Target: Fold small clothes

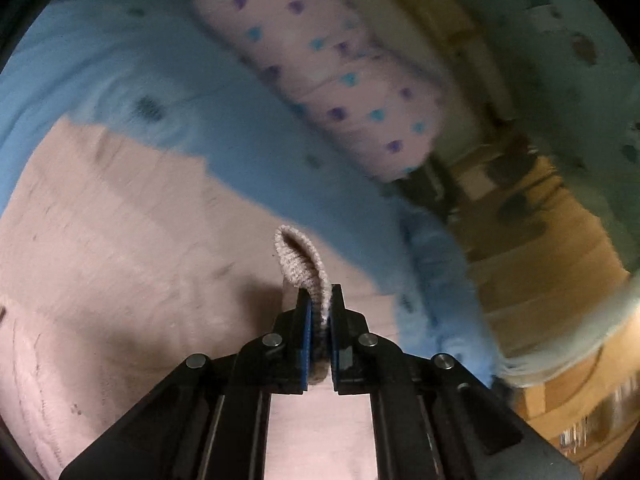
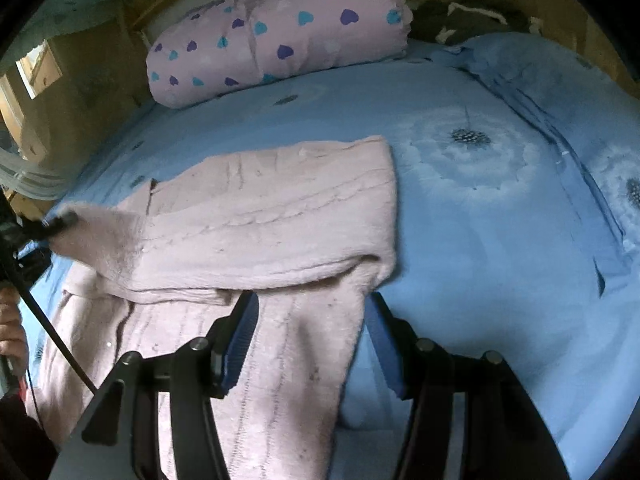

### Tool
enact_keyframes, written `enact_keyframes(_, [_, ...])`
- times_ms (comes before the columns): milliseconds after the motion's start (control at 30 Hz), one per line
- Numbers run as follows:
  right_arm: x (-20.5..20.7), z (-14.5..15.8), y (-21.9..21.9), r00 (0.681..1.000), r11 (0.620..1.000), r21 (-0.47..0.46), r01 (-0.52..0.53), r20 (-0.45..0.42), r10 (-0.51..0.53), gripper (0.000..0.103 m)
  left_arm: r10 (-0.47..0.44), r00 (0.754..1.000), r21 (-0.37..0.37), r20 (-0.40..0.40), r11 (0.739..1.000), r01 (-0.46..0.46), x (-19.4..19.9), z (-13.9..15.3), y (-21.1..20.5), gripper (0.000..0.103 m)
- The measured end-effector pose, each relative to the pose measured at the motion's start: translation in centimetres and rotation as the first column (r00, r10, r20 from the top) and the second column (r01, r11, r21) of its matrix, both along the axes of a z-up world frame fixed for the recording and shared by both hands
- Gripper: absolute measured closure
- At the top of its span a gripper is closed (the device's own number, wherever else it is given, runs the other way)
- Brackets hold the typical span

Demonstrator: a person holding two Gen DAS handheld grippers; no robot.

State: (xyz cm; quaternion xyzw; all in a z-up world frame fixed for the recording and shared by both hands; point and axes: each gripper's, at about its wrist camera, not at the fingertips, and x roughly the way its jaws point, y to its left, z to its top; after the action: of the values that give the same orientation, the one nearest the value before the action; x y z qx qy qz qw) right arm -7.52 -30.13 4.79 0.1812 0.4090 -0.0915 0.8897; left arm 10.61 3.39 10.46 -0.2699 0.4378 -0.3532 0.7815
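A: Left gripper (image 1: pixel 320 312)?
B: Angled downward, clamped on the pink knit sweater (image 2: pixel 260 220)'s ribbed edge.
A: Right gripper (image 2: pixel 310 320)?
B: Tilted steeply, jaws apart over the fuzzy sweater, lying on the blue bed (image 2: pixel 460 240).

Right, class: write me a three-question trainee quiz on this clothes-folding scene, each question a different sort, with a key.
1. True or false: the left gripper is shut on the pink knit garment.
2. Which does the garment lie on? A) wooden floor B) blue bedspread C) heart-print pillow
3. Fill in: the right gripper has its jaws ____.

Key: 1 true; 2 B; 3 open, over the garment.
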Motion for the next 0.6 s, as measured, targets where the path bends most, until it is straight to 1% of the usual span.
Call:
enact_keyframes(33, [0.1, 0.0, 0.0, 1.0, 1.0, -0.004, -0.001, -0.002, 0.001, 0.045, -0.003, 1.0, -0.008, 0.013, 1.0, 0.003, -0.1, 0.6, 0.0, 0.103])
enact_keyframes(67, [0.2, -0.1, 0.0, 1.0, 1.0, -0.005, -0.001, -0.006, 0.001, 0.045, -0.001, 1.0, 0.003, 0.026, 1.0, 0.001, 0.0, 1.0, 0.1, 0.103])
enact_keyframes(133, [0.3, -0.4, -0.2, 1.0, 1.0, 0.004, 0.005, -0.014, -0.005, 0.045, 0.012, 1.0, 0.05, 0.008, 0.999, -0.013, 0.5, 0.9, 0.4, 0.103])
enact_keyframes(200, [0.5, -0.7, -0.2, 1.0, 1.0, 0.012, 0.013, -0.022, -0.013, 0.045, 0.062, 0.996, 0.155, -0.056, 0.986, -0.053, 1.2, -0.2, 1.2, 0.103])
enact_keyframes(233, [0.6, -0.8, -0.3, 1.0, 1.0, 0.014, 0.016, -0.025, -0.016, 0.044, 0.109, 0.99, 0.244, -0.092, 0.966, -0.084, 1.7, -1.0, 1.6, 0.103])
enact_keyframes(267, [0.7, -0.9, -0.3, 0.999, 1.0, 0.015, 0.017, -0.027, -0.017, 0.044, 0.161, 0.98, 0.334, -0.116, 0.936, -0.114, 2.0, -1.6, 2.0, 0.103])
enact_keyframes(300, [0.8, -1.0, -0.4, 0.999, 1.0, 0.016, 0.018, -0.029, -0.018, 0.044, 0.218, 0.967, 0.42, -0.135, 0.896, -0.143, 2.3, -2.4, 2.3, 0.103])
enact_keyframes(333, [0.9, -1.1, -0.4, 0.999, 1.0, 0.017, 0.018, -0.029, -0.018, 0.044, 0.276, 0.948, 0.502, -0.156, 0.849, -0.164, 2.6, -3.4, 2.6, 0.102])
enact_keyframes(367, [1.1, -1.1, -0.3, 0.999, 1.0, 0.018, 0.017, -0.03, -0.017, 0.044, 0.33, 0.922, 0.576, -0.2, 0.801, -0.162, 3.1, -4.9, 3.0, 0.101])
enact_keyframes(400, [1.2, -1.2, -0.2, 0.999, 1.0, 0.02, 0.015, -0.03, -0.015, 0.045, 0.349, 0.906, 0.591, -0.24, 0.793, -0.149, 3.3, -5.9, 3.4, 0.101])
enact_keyframes(433, [1.4, -1.2, -0.1, 0.999, 1.0, 0.021, 0.013, -0.031, -0.012, 0.044, 0.357, 0.892, 0.581, -0.278, 0.802, -0.14, 3.4, -6.7, 3.6, 0.101])
enact_keyframes(467, [1.5, -1.3, 0.1, 0.999, 1.0, 0.02, 0.009, -0.032, -0.008, 0.044, 0.363, 0.887, 0.57, -0.286, 0.808, -0.147, 3.3, -6.8, 3.8, 0.101])
enact_keyframes(500, [1.6, -1.4, 0.3, 0.999, 1.0, 0.017, 0.003, -0.032, -0.002, 0.044, 0.361, 0.894, 0.578, -0.266, 0.802, -0.152, 3.1, -6.4, 3.7, 0.101])
enact_keyframes(533, [1.7, -1.4, 0.4, 0.999, 1.0, 0.011, -0.004, -0.033, 0.004, 0.044, 0.35, 0.907, 0.589, -0.234, 0.794, -0.154, 2.9, -5.8, 3.3, 0.101])
enact_keyframes(567, [1.7, -1.4, 0.6, 0.999, 1.0, 0.004, -0.011, -0.035, 0.011, 0.044, 0.327, 0.926, 0.592, -0.191, 0.79, -0.158, 2.6, -5.0, 2.7, 0.101])
enact_keyframes(600, [1.8, -1.5, 0.6, 0.999, 1.0, -0.001, -0.014, -0.036, 0.014, 0.044, 0.301, 0.942, 0.586, -0.148, 0.794, -0.162, 2.2, -4.1, 2.1, 0.101])
